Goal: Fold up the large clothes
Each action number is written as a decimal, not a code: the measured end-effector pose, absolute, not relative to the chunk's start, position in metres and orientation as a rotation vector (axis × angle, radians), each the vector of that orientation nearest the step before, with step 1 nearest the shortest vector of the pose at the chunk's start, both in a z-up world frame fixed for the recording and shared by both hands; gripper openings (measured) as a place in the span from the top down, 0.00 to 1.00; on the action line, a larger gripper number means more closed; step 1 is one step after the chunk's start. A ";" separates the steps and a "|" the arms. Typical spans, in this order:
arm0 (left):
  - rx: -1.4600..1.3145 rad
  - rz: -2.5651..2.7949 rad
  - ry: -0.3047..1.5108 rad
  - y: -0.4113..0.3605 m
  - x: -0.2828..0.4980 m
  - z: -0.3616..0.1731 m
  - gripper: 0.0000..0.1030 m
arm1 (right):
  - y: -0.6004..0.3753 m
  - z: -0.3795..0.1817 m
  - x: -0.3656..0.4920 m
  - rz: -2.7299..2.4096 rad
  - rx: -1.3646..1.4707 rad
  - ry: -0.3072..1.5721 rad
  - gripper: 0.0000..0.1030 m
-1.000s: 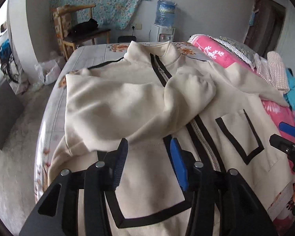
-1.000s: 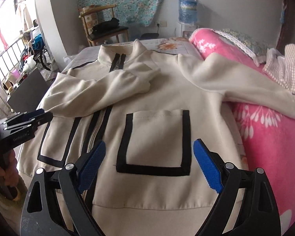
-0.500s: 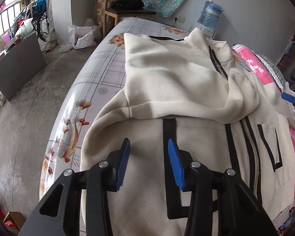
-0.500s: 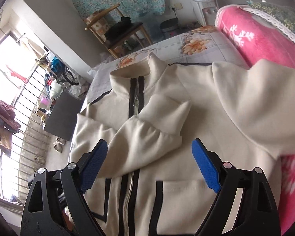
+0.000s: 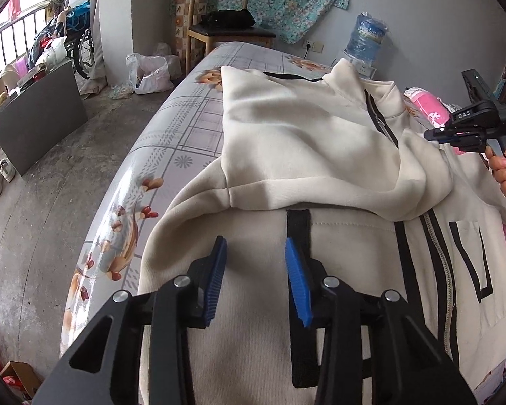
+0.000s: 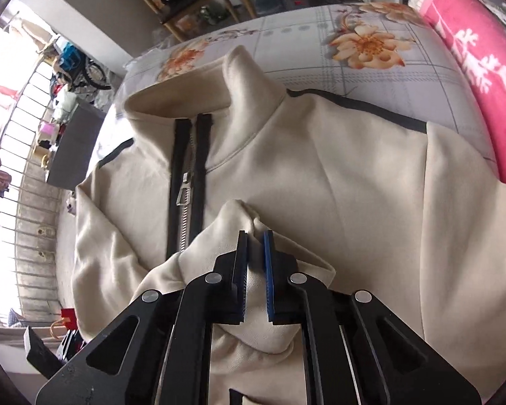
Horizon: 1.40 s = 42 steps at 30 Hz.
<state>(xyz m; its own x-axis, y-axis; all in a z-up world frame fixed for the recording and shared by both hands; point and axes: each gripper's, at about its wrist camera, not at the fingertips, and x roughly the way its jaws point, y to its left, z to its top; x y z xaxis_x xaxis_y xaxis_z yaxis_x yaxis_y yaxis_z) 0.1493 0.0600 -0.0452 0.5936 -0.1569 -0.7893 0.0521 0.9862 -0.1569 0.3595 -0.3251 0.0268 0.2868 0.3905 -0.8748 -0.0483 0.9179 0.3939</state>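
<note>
Both tongs are working over the cream jacket (image 5: 320, 141) on the bed (image 5: 172, 141): your right tongs (image 6: 254, 266) are closing on the folded sleeve cuff (image 6: 253, 222), while your left tongs (image 5: 254, 270) are narrowing, empty, above the hem.

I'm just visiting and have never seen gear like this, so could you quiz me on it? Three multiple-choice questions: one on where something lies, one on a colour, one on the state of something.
1. Where does the cream jacket lie?
A. on the flower-print bed
B. on the wooden chair
C. on the floor

2. What colour are the pads on the fingers?
A. red
B. blue
C. green

3. What is between the pads of the right gripper?
A. nothing
B. the zipper pull
C. a fold of the sleeve cuff

Answers:
1 A, the printed sheet shows around the jacket.
2 B, both wrist views show blue pads.
3 C, cream fabric bunches between the nearly closed pads.
</note>
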 end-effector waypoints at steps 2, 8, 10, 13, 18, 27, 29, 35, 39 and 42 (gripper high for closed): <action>-0.136 -0.122 0.925 0.063 0.150 -0.045 0.69 | -0.325 0.046 0.338 0.395 0.332 1.199 0.95; -0.172 -0.118 0.920 0.069 0.150 -0.045 0.72 | -0.325 0.090 0.230 0.624 0.223 1.050 0.96; -0.174 -0.118 0.917 0.070 0.150 -0.045 0.72 | -0.327 0.087 0.197 0.660 0.187 1.069 0.95; -0.180 -0.119 0.916 0.071 0.150 -0.045 0.72 | -0.329 0.062 0.155 0.619 0.089 1.153 0.85; -0.194 -0.117 0.912 0.073 0.149 -0.045 0.72 | -0.359 0.028 0.128 0.437 0.215 1.279 0.66; -0.204 -0.115 0.902 0.075 0.148 -0.046 0.72 | -0.396 -0.006 0.123 0.355 0.941 1.209 0.43; -0.212 -0.118 0.899 0.076 0.148 -0.046 0.72 | -0.390 -0.018 0.131 0.325 0.979 1.233 0.43; -0.233 -0.125 0.893 0.078 0.147 -0.047 0.72 | -0.375 -0.026 0.142 0.308 0.960 1.273 0.60; -0.242 -0.128 0.890 0.080 0.147 -0.047 0.72 | -0.366 -0.020 0.150 0.266 0.853 1.307 0.94; -0.258 -0.131 0.886 0.082 0.146 -0.047 0.72 | -0.355 0.001 0.170 0.278 0.746 1.273 0.96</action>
<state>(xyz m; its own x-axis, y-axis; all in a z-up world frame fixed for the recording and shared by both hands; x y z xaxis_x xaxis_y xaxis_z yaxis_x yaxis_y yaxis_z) 0.1460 0.0816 -0.0475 0.6271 -0.2193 -0.7474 0.0067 0.9610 -0.2764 0.1699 -0.3548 0.0006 0.2990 0.5766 -0.7603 0.2070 0.7386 0.6416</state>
